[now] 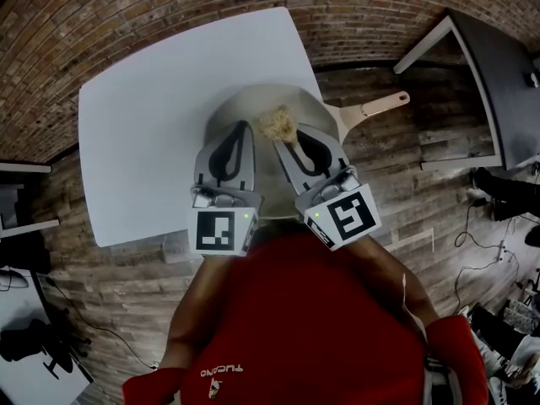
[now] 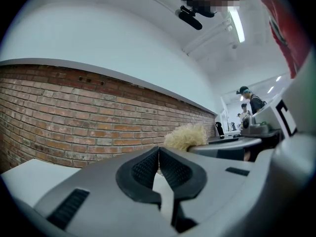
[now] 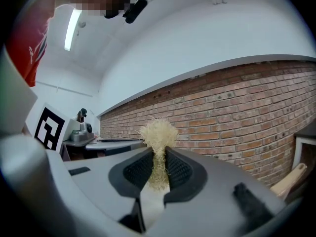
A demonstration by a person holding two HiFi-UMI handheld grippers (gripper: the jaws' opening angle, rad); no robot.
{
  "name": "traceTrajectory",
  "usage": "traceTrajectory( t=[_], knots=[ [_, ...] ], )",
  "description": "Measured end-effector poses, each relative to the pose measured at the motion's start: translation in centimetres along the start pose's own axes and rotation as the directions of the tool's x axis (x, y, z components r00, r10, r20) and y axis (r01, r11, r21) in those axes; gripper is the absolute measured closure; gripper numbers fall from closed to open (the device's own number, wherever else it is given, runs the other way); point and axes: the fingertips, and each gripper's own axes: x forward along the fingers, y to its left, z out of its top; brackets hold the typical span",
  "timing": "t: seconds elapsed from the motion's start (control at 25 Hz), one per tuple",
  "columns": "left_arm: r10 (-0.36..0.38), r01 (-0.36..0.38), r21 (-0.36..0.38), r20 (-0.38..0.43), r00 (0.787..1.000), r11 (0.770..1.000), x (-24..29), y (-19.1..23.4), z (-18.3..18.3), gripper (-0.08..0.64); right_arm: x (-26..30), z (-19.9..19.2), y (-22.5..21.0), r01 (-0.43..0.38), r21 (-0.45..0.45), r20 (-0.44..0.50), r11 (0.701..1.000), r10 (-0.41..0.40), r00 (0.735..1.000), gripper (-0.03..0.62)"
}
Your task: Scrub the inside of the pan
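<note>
Pan [image 1: 240, 110]: pale, round, light wooden handle, on white table [image 1: 143, 142] | right gripper [image 1: 285, 140]: clamped on straw-coloured fibre scrubber [image 1: 277, 122], over pan interior | left gripper [image 1: 240, 132]: jaws closed together, empty, over pan's left side

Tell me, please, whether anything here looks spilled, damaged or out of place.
Nothing looks spilled or damaged. Only this: the pan sits at the edge of the table, and its wooden handle reaches out past that edge over the floor. The right gripper pinches the straw-coloured scrubber; the left gripper is shut on nothing.
</note>
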Motion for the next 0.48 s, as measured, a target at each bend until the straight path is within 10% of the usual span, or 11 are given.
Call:
traceTrajectory(
  t=[0.48],
  knots=[
    [0.004,-0.004,-0.001,-0.013,1.000,1.000,-0.44,-0.13,-0.48,0.545,-0.19,0.09,0.25,-0.013,-0.007,-0.005,1.000,0.013,1.000,0.517]
  ],
)
